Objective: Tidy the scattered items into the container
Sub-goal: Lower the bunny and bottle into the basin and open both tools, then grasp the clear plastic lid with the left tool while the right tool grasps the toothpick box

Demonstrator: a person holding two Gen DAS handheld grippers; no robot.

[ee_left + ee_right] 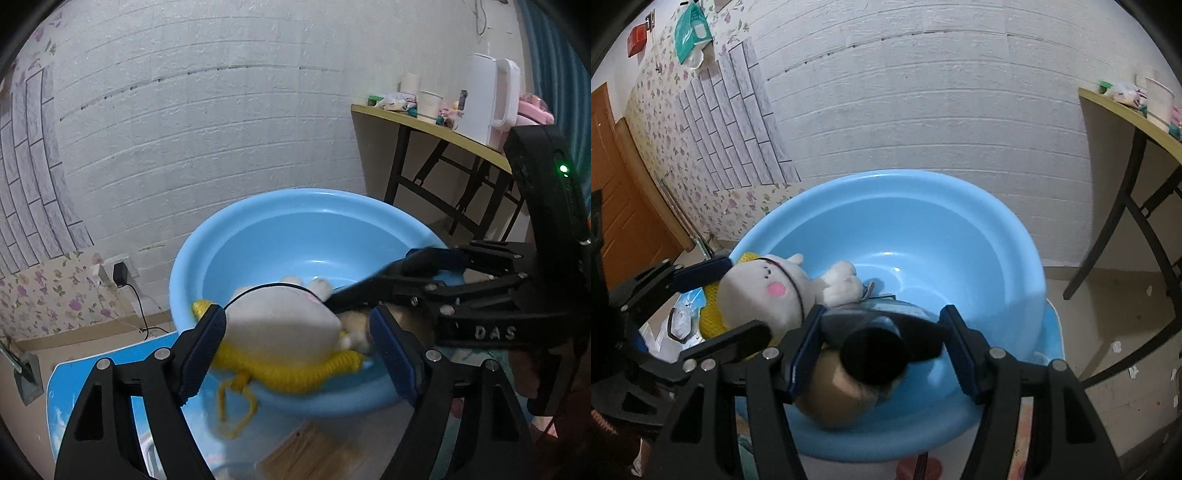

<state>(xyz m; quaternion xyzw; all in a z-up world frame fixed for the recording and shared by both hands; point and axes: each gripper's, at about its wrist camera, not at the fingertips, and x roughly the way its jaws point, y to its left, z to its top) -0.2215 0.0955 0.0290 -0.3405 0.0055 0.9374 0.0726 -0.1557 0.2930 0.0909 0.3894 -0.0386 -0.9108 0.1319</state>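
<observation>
A light blue basin [295, 221] stands in front of both grippers; it also shows in the right wrist view [960, 229]. My left gripper [299, 350] is open, its fingers on either side of a white plush doll with yellow yarn hair [280, 325] at the basin's near rim. The doll also shows in the right wrist view [768, 291], leaning over the left rim. My right gripper [882, 350] is open around a brown plush toy with a black head [871, 354] that lies inside the basin's near wall. The right gripper [424, 280] reaches in from the right in the left wrist view.
The basin sits on a blue stool [110, 373] [1054, 332]. A white brick wall [203, 129] is behind. A yellow-topped folding table [436, 129] with a white kettle [484, 99] and clutter stands to the right. A plug and cable [122, 277] hang at left.
</observation>
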